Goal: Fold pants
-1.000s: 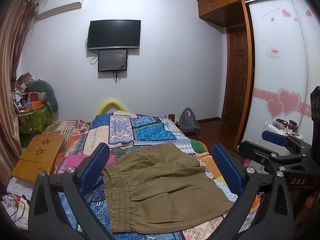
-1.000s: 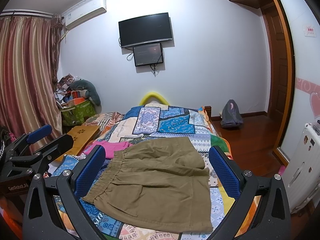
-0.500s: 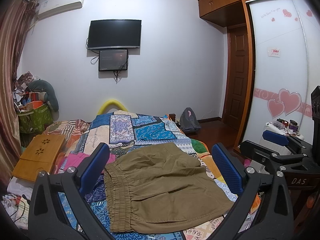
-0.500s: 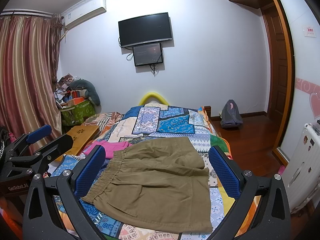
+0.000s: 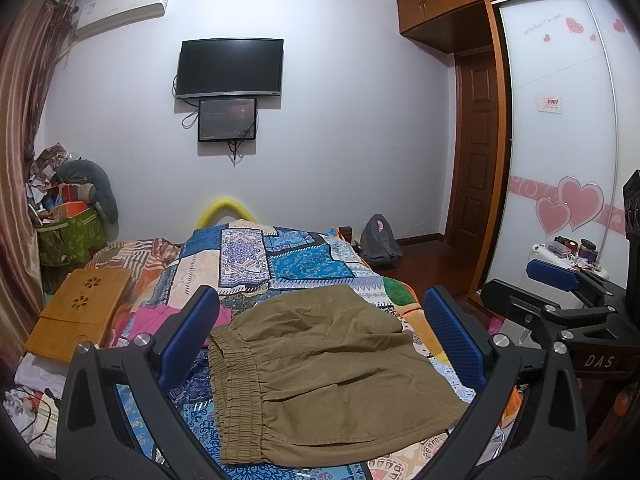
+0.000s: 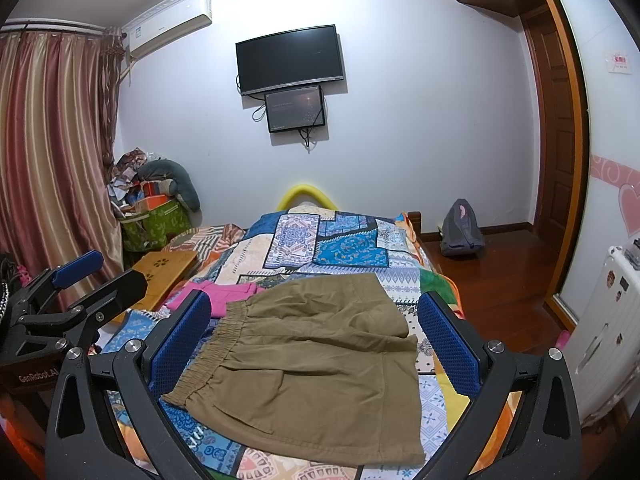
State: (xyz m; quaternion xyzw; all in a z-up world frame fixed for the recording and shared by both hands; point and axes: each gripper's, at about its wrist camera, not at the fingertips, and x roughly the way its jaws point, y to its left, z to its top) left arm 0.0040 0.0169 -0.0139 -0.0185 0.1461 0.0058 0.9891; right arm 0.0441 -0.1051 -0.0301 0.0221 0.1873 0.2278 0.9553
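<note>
Olive-brown pants [image 5: 320, 372] with an elastic waistband on the left lie spread on the patchwork bedspread [image 5: 280, 256], their far leg rumpled. My left gripper [image 5: 320, 340] hovers open above them, blue pads wide apart, nothing between. In the right wrist view the same pants [image 6: 316, 368] lie flat and my right gripper [image 6: 316, 344] is open over them, holding nothing. Each view shows the other gripper at its edge: the right gripper [image 5: 560, 292] at the right, the left gripper [image 6: 72, 280] at the left.
A pink garment [image 6: 228, 296] lies beside the waistband. A wooden lap tray [image 5: 80, 312] rests on the bed's left side. A green bag of clutter [image 5: 68, 232] stands by the curtain. A grey backpack [image 6: 460, 232] sits on the wood floor. A white appliance [image 6: 600, 332] stands at right.
</note>
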